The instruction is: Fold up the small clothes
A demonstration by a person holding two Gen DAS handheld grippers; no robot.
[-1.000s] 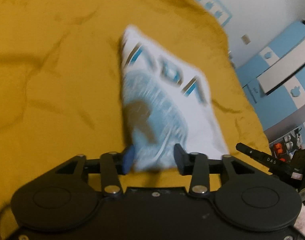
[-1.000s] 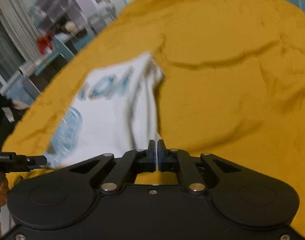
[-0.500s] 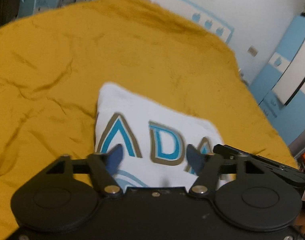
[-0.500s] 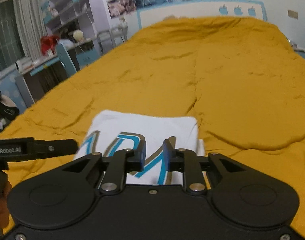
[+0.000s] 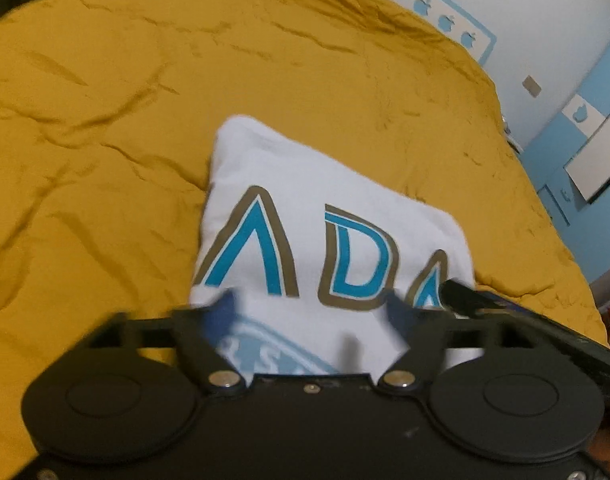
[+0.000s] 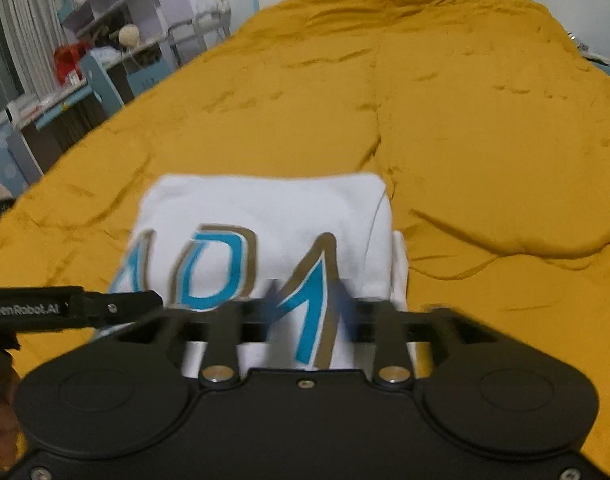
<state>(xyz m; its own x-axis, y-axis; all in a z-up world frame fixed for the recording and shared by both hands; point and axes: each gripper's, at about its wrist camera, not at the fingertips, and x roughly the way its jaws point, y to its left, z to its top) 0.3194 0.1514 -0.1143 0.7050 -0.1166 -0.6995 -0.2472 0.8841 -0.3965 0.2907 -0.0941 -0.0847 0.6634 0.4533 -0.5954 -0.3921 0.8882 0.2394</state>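
Observation:
A small white shirt [image 5: 305,184] with blue and gold letters lies folded into a rectangle on the yellow bedspread [image 5: 105,160]. My left gripper [image 5: 311,308] hovers over its near edge; the jaws are opening, blurred, and no cloth is pinched between them. In the right wrist view the same shirt [image 6: 265,200] lies just ahead. My right gripper [image 6: 309,304] is over the near edge by the last letter, its jaws also opening and clear of the fabric. Each gripper's black finger shows at the edge of the other's view.
The wrinkled bedspread [image 6: 485,140] stretches far beyond the shirt. A desk and shelves [image 6: 85,60] stand along the bed's left side. Blue and white cabinets [image 5: 585,160] stand past its right edge, and a white wall at its head.
A second ago both grippers held the shirt's edge up in the air. They carried it over and down; the shirt now lies folded flat and both pairs of jaws have spread apart.

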